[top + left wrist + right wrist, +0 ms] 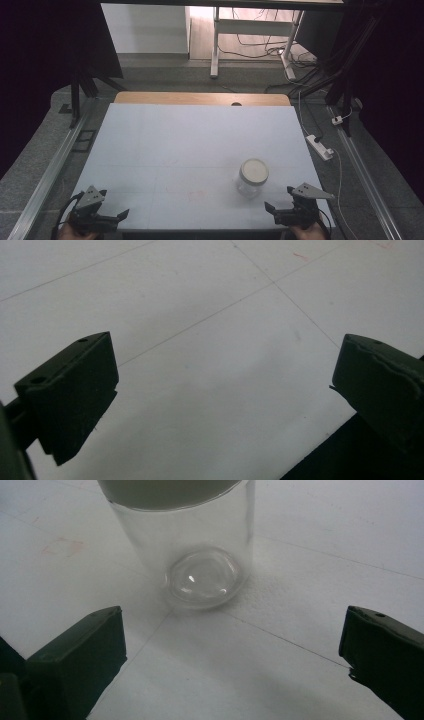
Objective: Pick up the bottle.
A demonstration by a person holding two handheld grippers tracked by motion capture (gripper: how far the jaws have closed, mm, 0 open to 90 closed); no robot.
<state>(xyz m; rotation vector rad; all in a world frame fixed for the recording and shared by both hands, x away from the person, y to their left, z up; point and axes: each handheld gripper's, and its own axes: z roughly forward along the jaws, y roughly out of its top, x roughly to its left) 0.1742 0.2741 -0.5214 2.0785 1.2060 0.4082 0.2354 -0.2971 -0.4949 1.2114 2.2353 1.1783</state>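
A clear glass jar (251,179) with a cream lid stands upright on the white table (190,145), toward the front right. My right gripper (279,198) is open at the front right edge, a short way right of the jar and apart from it. In the right gripper view the jar (200,545) stands just beyond the open right gripper (232,650), whose jaws are wide apart with nothing between them. My left gripper (114,204) is open at the front left corner. The left gripper view has the left gripper (227,385) over bare table.
A wooden strip (200,98) runs along the table's far edge. Metal rails (55,165) flank both sides. A white power strip (320,146) and cables lie on the floor at the right. White desk legs (215,45) stand farther back.
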